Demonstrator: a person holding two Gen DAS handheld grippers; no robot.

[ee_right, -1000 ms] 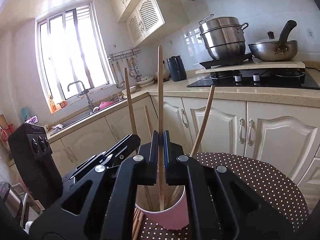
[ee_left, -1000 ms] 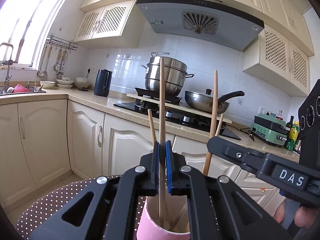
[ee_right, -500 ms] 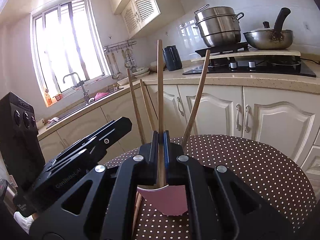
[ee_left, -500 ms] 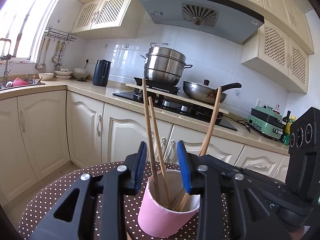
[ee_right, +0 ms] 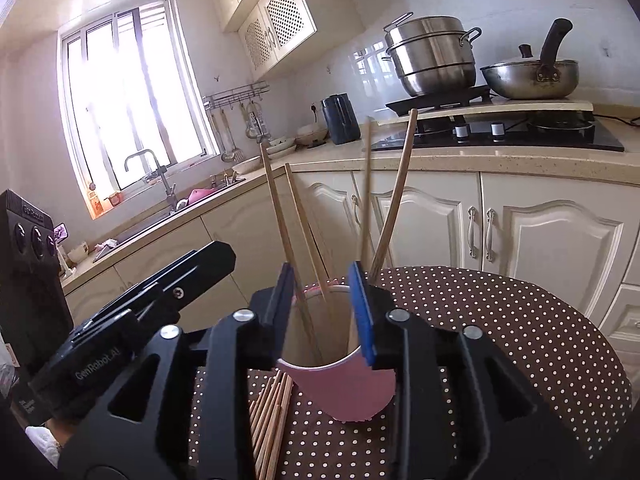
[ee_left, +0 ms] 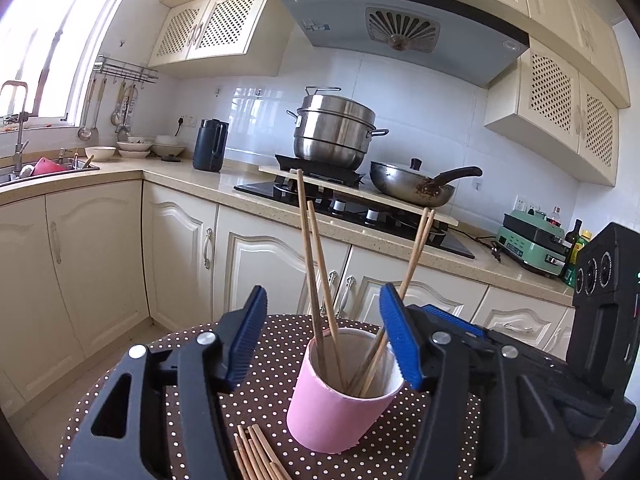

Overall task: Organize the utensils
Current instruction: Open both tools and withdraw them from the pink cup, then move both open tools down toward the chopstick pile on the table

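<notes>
Left gripper (ee_left: 322, 344) released, right gripper (ee_right: 324, 312) released too; pink cup (ee_left: 340, 412) with 4 chopsticks (ee_left: 316, 264) between both jaw pairs, loose chopsticks (ee_right: 270, 420) below-left.

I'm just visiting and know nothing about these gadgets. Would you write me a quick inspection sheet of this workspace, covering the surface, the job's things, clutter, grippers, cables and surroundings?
Surface: round table with a brown polka-dot cloth.
Job's things: pink cup standing on the cloth, holding four chopsticks in cup that lean apart; loose chopsticks lie in a bundle beside it.
Clutter: nothing seen on the table beyond these.
Grippers: left hand-held gripper open, empty, either side of the cup; right hand-held gripper open, empty, just above the cup's rim.
Cables: a dark cord on the counter by the green appliance.
Surroundings: kitchen with steamer pot, wok, kettle, sink.
</notes>
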